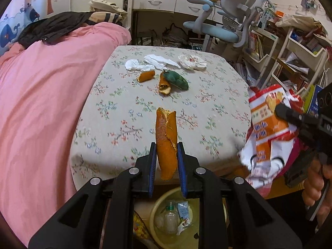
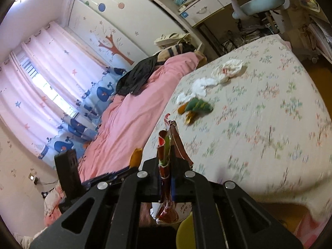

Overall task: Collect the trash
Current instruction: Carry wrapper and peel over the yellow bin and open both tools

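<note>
A: Trash, two pieces in hand. The left gripper (image 1: 166, 161) is clamped on a long strip of orange peel (image 1: 166, 139), blue pads (image 1: 153, 161) pressing both its sides, the strip standing upright out of the jaws with its torn pale edge at the top. The right gripper (image 2: 166, 166) is closed tight on a crumpled snack wrapper (image 2: 166, 151).

B: Where does each sit relative to the bin?

A: A yellow basin (image 1: 154, 209) sits low on the floor below the near edge of the table (image 1: 207, 108). It already holds a clear plastic bottle (image 1: 170, 217) and a small carton (image 1: 183, 207). The peel hangs roughly above it in the left wrist view. The wrapper, red, white and orange in print, hangs off to the right, beside the table edge.

B: Why held like that?

A: My guess: pinched mid-length so the peel won't slip, and brought over the basin for a drop. The wrapper is gripped by a folded edge, the rest dangling loose; light and floppy, it should fall freely.

B: What is left on the table?

A: Toward the far side: two smaller peel pieces (image 1: 147, 76), a crumpled green wrapper (image 1: 176, 79), and white tissues (image 1: 157, 62) with a wadded one (image 1: 192, 62) beside them. All well apart from both grippers. Collecting looks partway done.
</note>
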A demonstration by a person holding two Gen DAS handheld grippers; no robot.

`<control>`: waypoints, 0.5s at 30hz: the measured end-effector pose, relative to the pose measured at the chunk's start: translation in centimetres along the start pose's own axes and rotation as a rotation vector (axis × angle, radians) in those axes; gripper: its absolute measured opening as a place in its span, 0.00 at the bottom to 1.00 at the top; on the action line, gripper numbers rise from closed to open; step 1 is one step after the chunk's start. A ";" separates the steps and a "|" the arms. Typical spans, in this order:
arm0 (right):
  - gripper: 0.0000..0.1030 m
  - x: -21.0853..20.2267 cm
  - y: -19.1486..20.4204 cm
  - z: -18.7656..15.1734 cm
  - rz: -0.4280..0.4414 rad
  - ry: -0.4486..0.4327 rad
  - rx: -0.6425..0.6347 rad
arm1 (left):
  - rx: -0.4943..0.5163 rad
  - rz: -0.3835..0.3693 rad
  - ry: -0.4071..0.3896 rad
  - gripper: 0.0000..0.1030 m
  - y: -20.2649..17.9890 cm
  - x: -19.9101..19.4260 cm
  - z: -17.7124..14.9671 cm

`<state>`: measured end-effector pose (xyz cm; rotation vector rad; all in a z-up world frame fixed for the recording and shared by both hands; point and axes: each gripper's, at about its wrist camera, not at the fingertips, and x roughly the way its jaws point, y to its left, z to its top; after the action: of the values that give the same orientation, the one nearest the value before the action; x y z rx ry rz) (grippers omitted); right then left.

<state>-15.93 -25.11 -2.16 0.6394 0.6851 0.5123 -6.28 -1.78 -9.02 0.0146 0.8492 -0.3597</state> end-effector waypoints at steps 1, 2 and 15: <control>0.06 0.0 0.2 -0.5 0.002 0.009 -0.002 | 0.002 -0.001 0.001 0.18 -0.1 -0.2 -0.3; 0.06 0.0 0.4 -1.1 0.001 0.020 -0.006 | 0.004 -0.001 0.003 0.18 -0.3 -0.3 -0.5; 0.06 0.1 0.6 -6.0 -0.012 0.108 0.001 | 0.026 -0.015 0.054 0.18 -2.9 -1.2 -5.2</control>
<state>-20.24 -22.39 -5.37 0.6117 0.7912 0.5382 -11.73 -3.30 -11.19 0.0421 0.8987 -0.3852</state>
